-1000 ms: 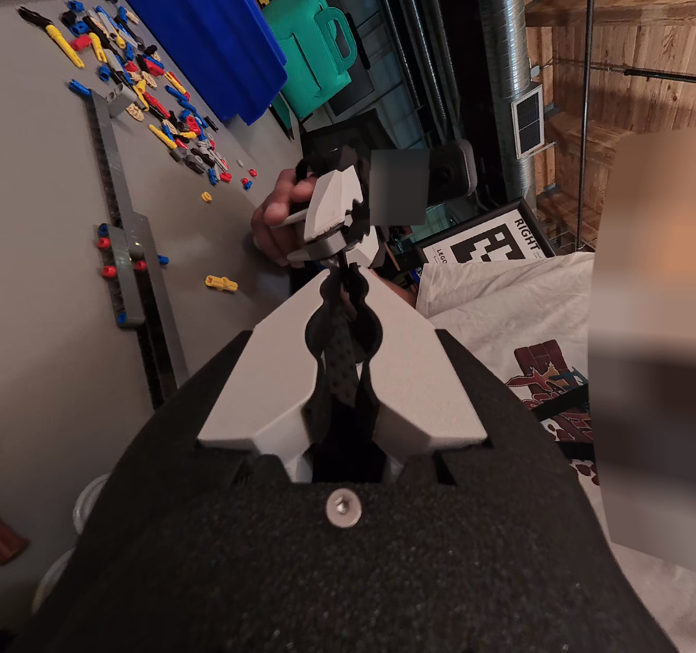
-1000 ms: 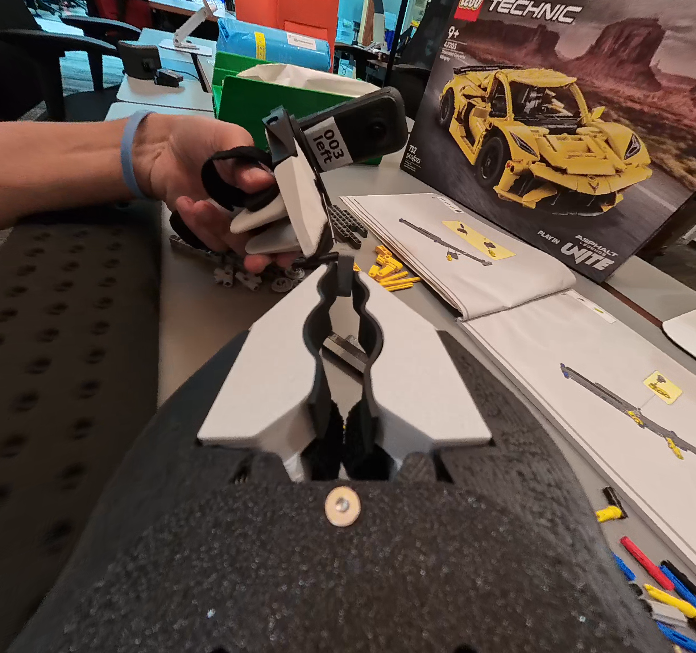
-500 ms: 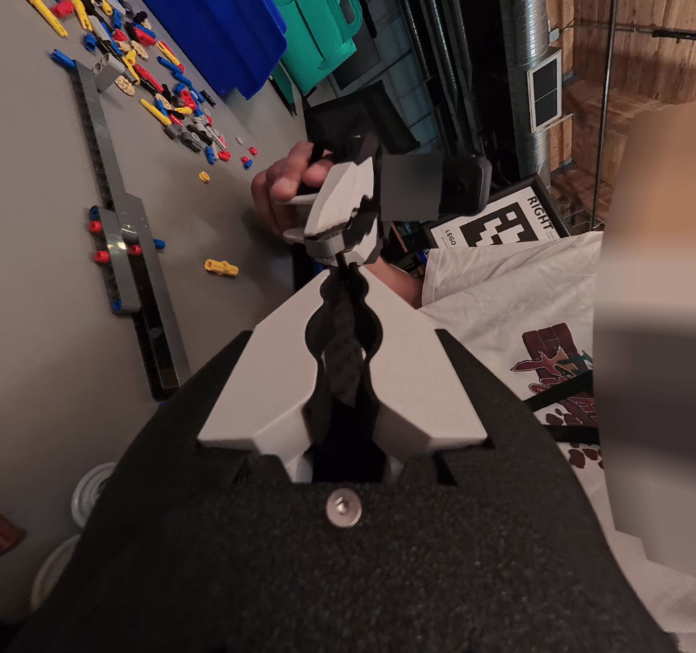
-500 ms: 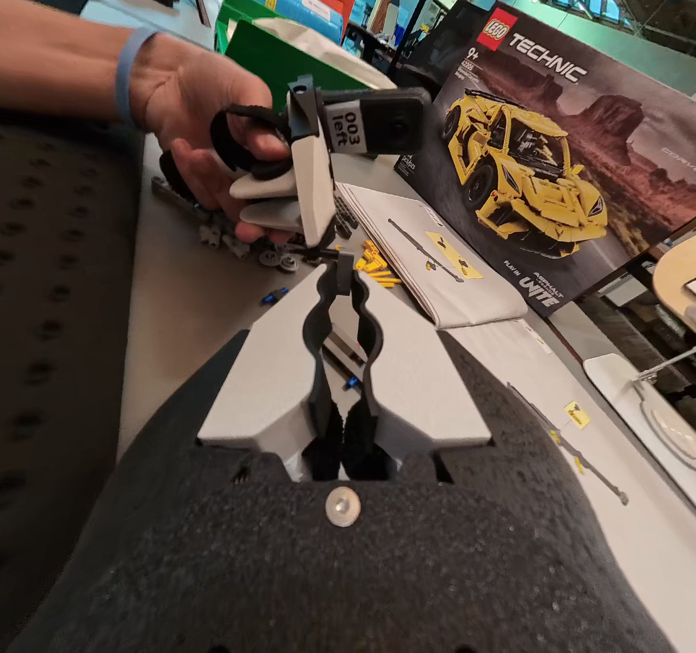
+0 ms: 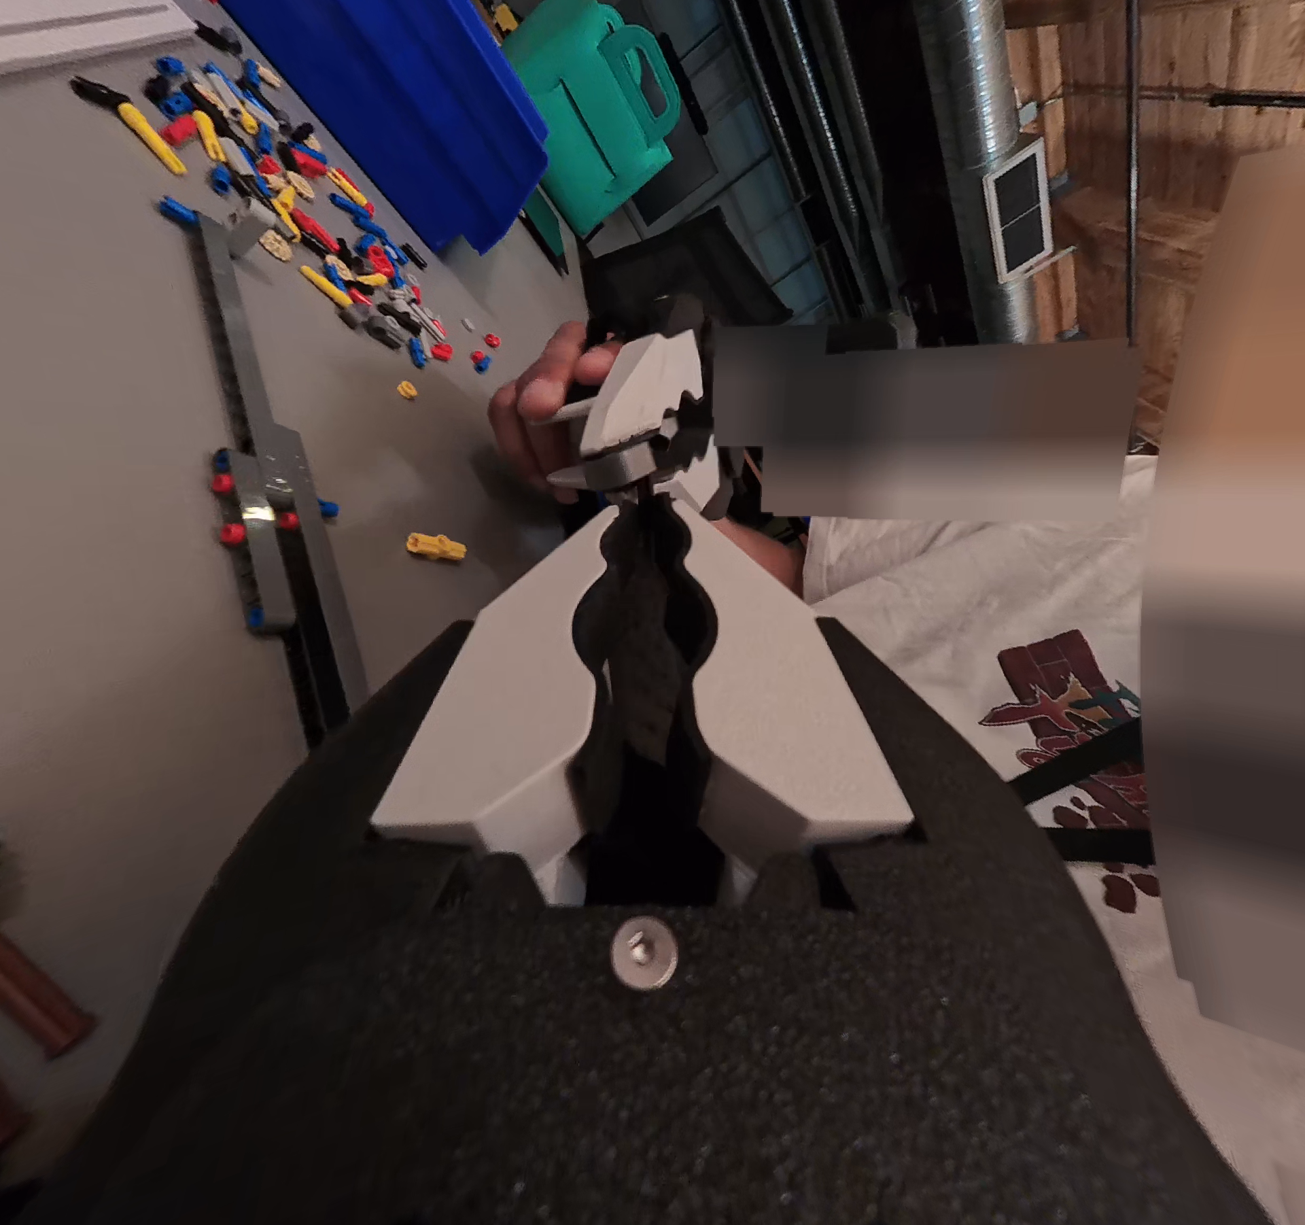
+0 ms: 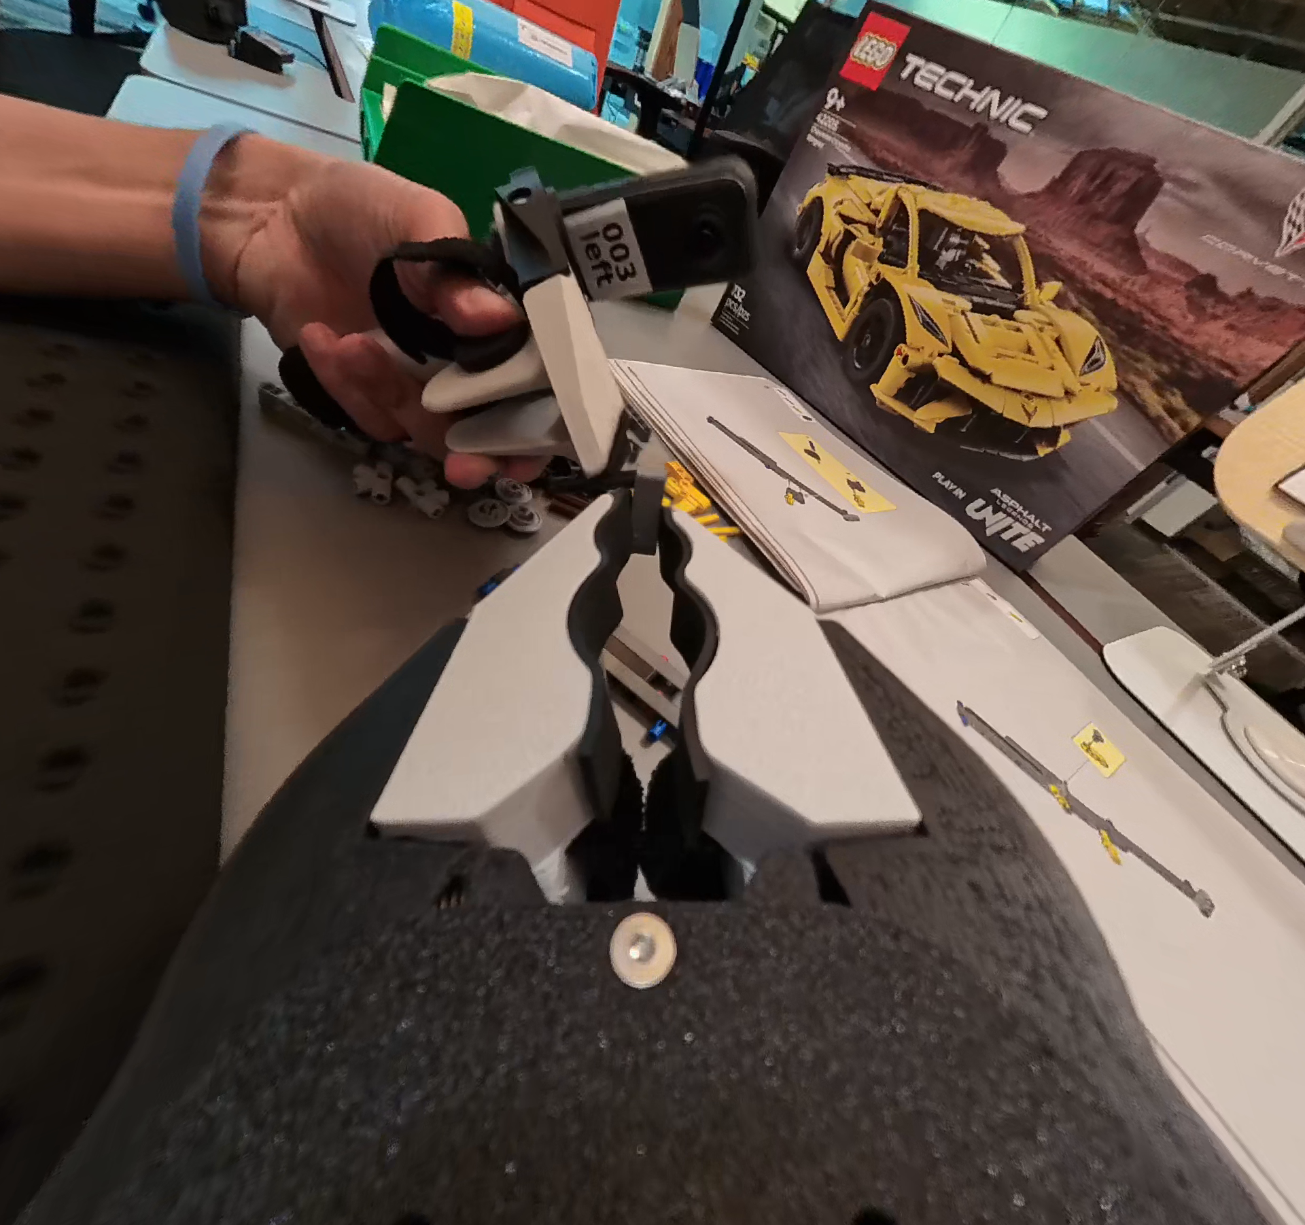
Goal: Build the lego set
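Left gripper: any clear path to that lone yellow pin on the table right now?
Probably not yet. The left gripper is shut on a black beam, tip to tip with the right gripper. The yellow pin lies alone on bare table, so the way is free once the beam is released.

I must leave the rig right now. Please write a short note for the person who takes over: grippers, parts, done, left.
Left gripper: shut on a dark beam, held in the air.
Right gripper: shut on a small black piece, tip to tip with the left one.
On the table: long grey beam assembly with red and blue pins, loose parts pile, one yellow connector, open instruction booklet.
Done: the long assembly only.
Left: join the two held pieces, then most of the build.
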`<move>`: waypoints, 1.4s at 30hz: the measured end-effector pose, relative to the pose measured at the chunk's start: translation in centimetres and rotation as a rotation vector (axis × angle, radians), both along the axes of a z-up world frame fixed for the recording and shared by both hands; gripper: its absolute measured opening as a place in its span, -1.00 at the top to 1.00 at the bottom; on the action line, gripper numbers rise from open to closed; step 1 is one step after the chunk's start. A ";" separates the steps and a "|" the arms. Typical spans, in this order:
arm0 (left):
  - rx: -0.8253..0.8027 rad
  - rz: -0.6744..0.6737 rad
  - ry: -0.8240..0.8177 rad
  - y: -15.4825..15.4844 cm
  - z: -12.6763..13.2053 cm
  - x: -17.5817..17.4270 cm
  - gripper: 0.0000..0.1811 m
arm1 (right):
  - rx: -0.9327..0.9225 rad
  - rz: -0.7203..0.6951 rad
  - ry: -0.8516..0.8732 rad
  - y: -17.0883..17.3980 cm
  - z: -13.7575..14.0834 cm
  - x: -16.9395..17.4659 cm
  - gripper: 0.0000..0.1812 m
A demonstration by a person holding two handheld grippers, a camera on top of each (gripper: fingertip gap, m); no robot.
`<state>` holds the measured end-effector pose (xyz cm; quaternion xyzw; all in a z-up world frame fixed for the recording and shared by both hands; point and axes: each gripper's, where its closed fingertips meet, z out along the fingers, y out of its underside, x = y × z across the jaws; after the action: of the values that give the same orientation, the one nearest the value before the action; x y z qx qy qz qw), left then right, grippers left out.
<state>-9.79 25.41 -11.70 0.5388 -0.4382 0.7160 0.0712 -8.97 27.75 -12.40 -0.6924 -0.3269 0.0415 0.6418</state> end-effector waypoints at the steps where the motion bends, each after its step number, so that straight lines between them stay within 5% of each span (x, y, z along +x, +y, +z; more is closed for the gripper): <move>1: 0.012 0.009 0.004 0.1 -0.1 0.1 0.98 | -0.005 -0.002 -0.005 0.1 -0.1 0.0 0.92; 19: -0.037 -0.010 0.030 -0.4 -0.4 0.1 0.98 | -0.047 -0.019 -0.004 -0.7 -0.4 0.0 0.91; 26: -0.036 -0.008 0.029 -0.2 -0.3 0.0 0.98 | -0.057 0.040 -0.045 -1.3 -1.1 -1.4 0.54; 32: -0.050 -0.018 0.026 -0.3 -0.1 -0.1 0.97 | -0.117 0.084 0.055 -1.7 -0.8 -2.0 0.46; 42: -0.056 -0.042 0.018 -0.9 0.0 -0.2 0.98 | -0.099 0.070 0.072 -1.7 -0.3 -1.3 0.72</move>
<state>-10.03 24.52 -11.69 0.5335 -0.4286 0.7215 0.1054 -10.31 26.02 -12.74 -0.7096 -0.3251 0.1048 0.6163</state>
